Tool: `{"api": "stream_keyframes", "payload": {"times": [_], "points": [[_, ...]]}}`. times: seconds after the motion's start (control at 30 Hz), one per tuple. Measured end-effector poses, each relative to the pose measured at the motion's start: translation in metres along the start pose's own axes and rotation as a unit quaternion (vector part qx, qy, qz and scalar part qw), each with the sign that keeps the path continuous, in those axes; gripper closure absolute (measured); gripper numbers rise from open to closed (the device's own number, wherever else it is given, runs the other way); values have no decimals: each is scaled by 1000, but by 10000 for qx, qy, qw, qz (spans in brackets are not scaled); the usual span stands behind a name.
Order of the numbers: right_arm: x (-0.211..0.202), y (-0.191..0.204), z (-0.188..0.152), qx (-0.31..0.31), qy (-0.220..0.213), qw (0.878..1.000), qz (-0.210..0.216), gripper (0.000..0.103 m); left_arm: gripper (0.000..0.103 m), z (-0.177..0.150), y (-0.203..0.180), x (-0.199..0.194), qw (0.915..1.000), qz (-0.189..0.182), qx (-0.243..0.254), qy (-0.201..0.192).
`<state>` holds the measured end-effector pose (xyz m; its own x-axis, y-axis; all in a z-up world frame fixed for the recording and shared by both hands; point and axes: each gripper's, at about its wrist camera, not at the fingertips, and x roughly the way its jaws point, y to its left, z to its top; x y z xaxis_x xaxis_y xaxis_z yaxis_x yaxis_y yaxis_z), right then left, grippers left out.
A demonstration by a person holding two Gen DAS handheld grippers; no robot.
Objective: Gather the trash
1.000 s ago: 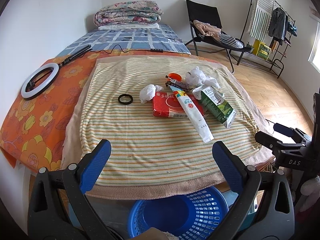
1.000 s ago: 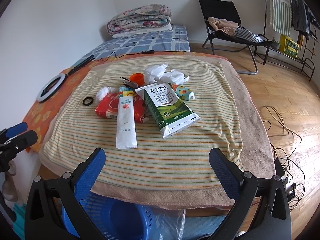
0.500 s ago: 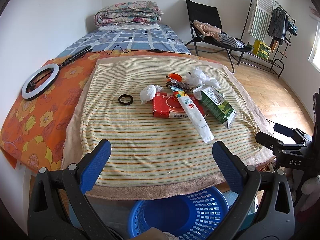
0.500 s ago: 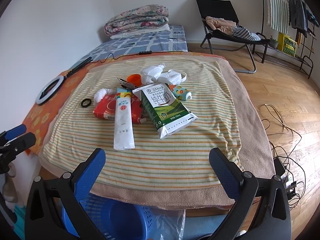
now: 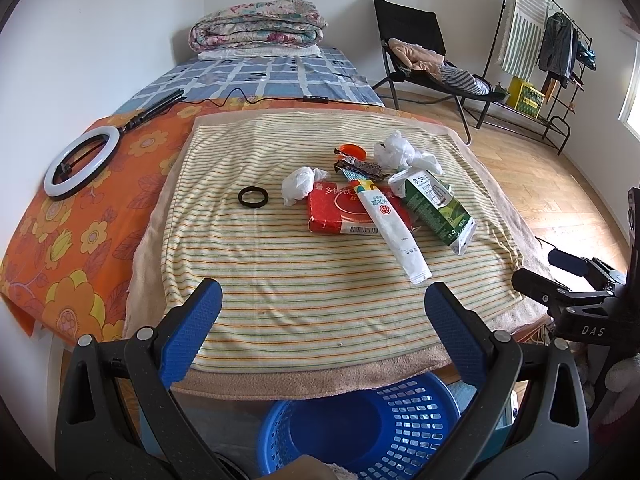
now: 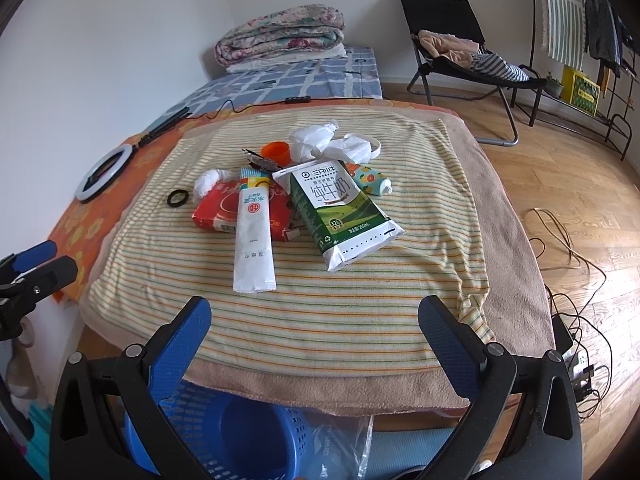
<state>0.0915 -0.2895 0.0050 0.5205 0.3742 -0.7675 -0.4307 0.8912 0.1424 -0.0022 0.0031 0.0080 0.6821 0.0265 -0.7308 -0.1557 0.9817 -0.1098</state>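
A heap of trash lies mid-way across the striped towel point(image 5: 280, 280): a green milk carton point(image 6: 340, 208), a white tube point(image 6: 253, 236) across a red packet point(image 6: 224, 210), a crumpled tissue point(image 5: 297, 186), white plastic wrap point(image 6: 320, 142), an orange cap point(image 6: 276, 151) and a black ring point(image 5: 253, 197). My left gripper point(image 5: 322, 300) hangs open over the towel's near edge, well short of the heap. My right gripper point(image 6: 314, 316) is open too, empty, nearest the tube and carton. A blue basket point(image 5: 360, 432) stands on the floor below both grippers.
A ring light point(image 5: 82, 162) lies on the orange floral sheet at the left. Folded quilts point(image 5: 256, 26) sit at the bed's far end. A black folding chair point(image 6: 452, 40), a clothes rack point(image 5: 552, 60) and floor cables point(image 6: 572, 272) are on the right.
The right gripper has drifted slightly forward and rightward toward the heap. The left gripper has barely moved. Both stay open and empty.
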Motion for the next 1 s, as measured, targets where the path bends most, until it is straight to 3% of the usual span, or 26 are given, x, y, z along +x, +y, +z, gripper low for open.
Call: {"api": "stream_keyframes", "payload": {"times": [0.77, 1.0], "points": [[4, -5, -6, -29, 120, 9999, 10, 0, 0, -4, 9, 1, 9997, -59, -199, 128], [-2, -18, -5, 97, -172, 9998, -34, 0, 0, -2, 4, 26, 9990, -234, -244, 305]]}}
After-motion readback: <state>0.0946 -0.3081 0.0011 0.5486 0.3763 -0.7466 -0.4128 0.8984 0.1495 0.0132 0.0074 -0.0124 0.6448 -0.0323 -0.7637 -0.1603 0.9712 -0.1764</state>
